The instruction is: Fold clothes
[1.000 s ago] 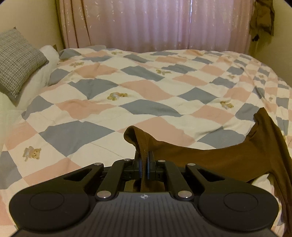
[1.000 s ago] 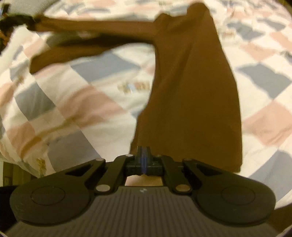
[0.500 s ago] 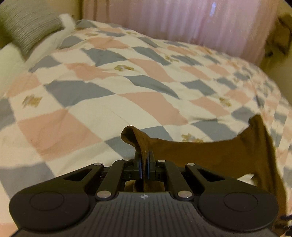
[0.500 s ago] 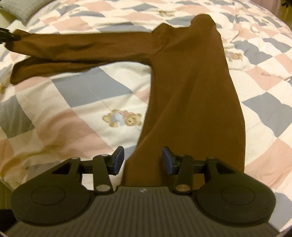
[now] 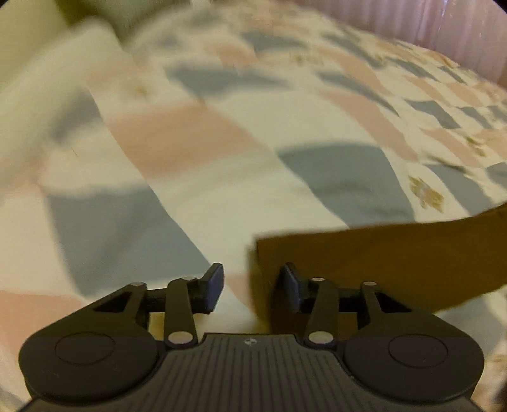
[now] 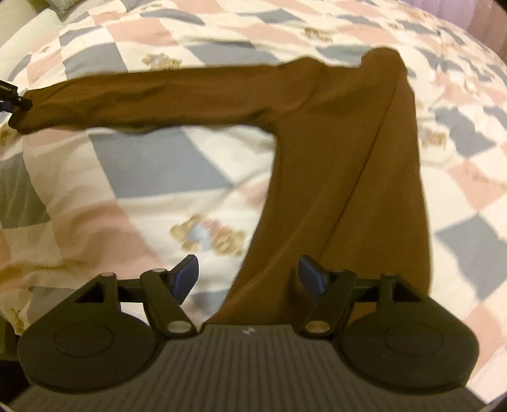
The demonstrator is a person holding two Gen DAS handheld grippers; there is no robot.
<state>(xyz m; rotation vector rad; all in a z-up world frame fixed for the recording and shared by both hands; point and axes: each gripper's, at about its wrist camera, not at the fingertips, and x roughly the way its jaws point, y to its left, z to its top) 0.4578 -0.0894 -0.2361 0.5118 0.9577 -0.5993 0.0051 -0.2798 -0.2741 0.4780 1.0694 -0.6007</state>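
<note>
A brown garment (image 6: 342, 158) lies flat on the checked quilt (image 6: 158, 164), bent in an L: one long leg runs left, the other runs down toward my right gripper. My right gripper (image 6: 248, 274) is open, its jaws either side of the near hem, holding nothing. My left gripper (image 5: 250, 283) is open just above the quilt, with the end of the left leg (image 5: 380, 266) lying between and beside its right finger. The left gripper's tip also shows in the right wrist view (image 6: 11, 101) at the far left, at the leg's end.
The bed's quilt (image 5: 196, 133) has pink, grey and cream patches with small bears. A white pillow (image 5: 47, 95) lies at the upper left of the left view. Pink curtains (image 5: 459, 28) hang behind the bed. The bed edge drops off at lower left (image 6: 6, 332).
Both grippers have opened and let go of the garment, right first, then left. The garment now lies spread on the quilt. The left gripper has dropped low and swung left.
</note>
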